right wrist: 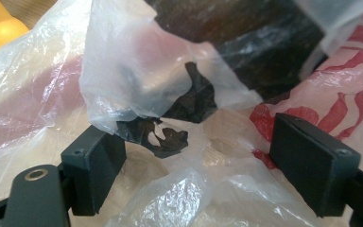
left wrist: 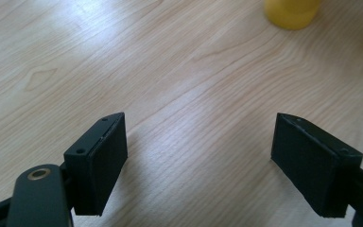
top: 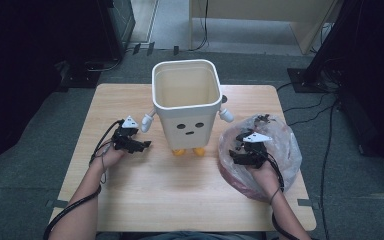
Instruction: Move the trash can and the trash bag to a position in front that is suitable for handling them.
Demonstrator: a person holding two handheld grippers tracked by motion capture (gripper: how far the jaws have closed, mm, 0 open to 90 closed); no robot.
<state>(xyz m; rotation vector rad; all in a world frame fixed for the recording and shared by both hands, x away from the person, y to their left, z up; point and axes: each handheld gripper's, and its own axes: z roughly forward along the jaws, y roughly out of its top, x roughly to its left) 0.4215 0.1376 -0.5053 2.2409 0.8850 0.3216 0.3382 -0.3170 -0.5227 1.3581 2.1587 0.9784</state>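
A white square bin (top: 186,102) with a drawn face, small white arms and yellow feet (top: 189,151) stands at the table's middle, its inside bare. Right of it lies a crumpled clear plastic bag (top: 260,155) with red print and dark contents. My right gripper (top: 244,148) hangs over the bag with its jaws wide apart; bag film (right wrist: 137,80) bunches between and ahead of them, pressed by neither pad. My left gripper (top: 144,145) rests left of the bin, open over bare wood (left wrist: 189,94), pointing toward a yellow foot (left wrist: 290,12).
The wooden table (top: 130,195) has free room in front of the bin. Around it lies grey carpet with cables (top: 310,107) at the right, dark equipment at both sides and a wooden cabinet (top: 260,12) at the back.
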